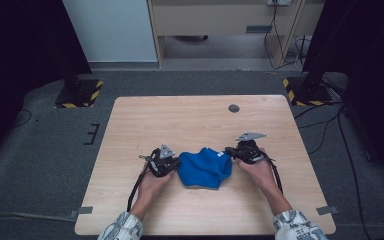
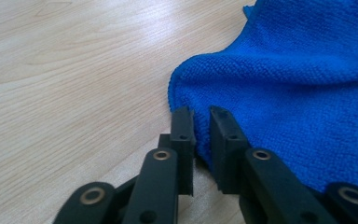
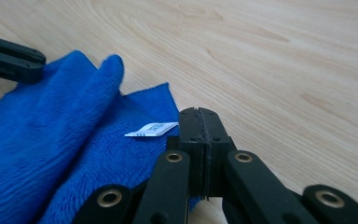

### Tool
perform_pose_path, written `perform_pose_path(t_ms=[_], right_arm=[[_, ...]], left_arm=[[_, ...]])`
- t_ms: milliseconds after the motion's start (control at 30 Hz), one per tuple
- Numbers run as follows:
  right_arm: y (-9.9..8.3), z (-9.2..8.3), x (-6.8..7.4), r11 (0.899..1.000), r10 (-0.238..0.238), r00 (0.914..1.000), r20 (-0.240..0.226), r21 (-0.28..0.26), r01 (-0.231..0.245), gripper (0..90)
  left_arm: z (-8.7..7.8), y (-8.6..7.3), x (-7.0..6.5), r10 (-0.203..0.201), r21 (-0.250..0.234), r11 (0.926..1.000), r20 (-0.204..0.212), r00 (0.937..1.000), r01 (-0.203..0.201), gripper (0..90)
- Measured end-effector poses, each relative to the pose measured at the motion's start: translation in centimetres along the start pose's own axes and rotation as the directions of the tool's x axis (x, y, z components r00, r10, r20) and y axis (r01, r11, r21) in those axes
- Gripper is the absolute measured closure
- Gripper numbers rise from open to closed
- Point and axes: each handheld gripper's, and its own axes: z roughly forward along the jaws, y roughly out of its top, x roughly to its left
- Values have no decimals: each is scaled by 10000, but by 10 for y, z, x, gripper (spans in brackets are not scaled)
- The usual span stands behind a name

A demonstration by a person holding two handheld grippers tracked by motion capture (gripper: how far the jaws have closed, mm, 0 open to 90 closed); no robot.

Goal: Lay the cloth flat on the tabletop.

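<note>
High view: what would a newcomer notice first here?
A crumpled blue cloth lies near the front of the wooden table, between the two grippers. The left gripper has a fold of its edge between its jaws; the right gripper is pinched shut at the opposite corner, beside a white tag.

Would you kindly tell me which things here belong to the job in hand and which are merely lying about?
In the job:
- blue cloth, bunched on the table
- left hand-held gripper, nearly shut at the cloth's edge
- right hand-held gripper, jaws together at the corner near the white label

Lying about:
- dark round spot on the far tabletop
- two striped stand bases on the floor
</note>
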Motion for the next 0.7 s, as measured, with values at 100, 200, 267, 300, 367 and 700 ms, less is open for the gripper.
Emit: perform_pose_path(t_ms=[100, 200, 267, 300, 367, 700], right_arm=[[3, -11, 1, 9995, 45, 10000, 11, -313, -45, 898], [6, -21, 0, 9975, 67, 10000, 49, -708, -63, 898], [7, -28, -1, 9958, 151, 9999, 67, -902, -144, 898], [8, -30, -1, 9954, 162, 9998, 89, -942, -153, 898], [8, -33, -2, 9947, 177, 9998, 128, -1015, -164, 899], [10, -39, -7, 9927, 280, 9993, 245, -1178, -249, 899]], left_arm=[[-6, 3, 3, -155, -394, 9991, -93, 9998, 152, 827], [-11, 5, 4, -206, -747, 9970, -148, 9997, 194, 831], [-14, 7, 5, -217, -894, 9958, -154, 9996, 203, 832], [-15, 8, 6, -255, -942, 9953, -129, 9996, 242, 832], [-16, 9, 7, -303, -1003, 9945, -104, 9995, 291, 831], [-27, 24, 7, -98, -1350, 9908, 174, 9998, 121, 840]])
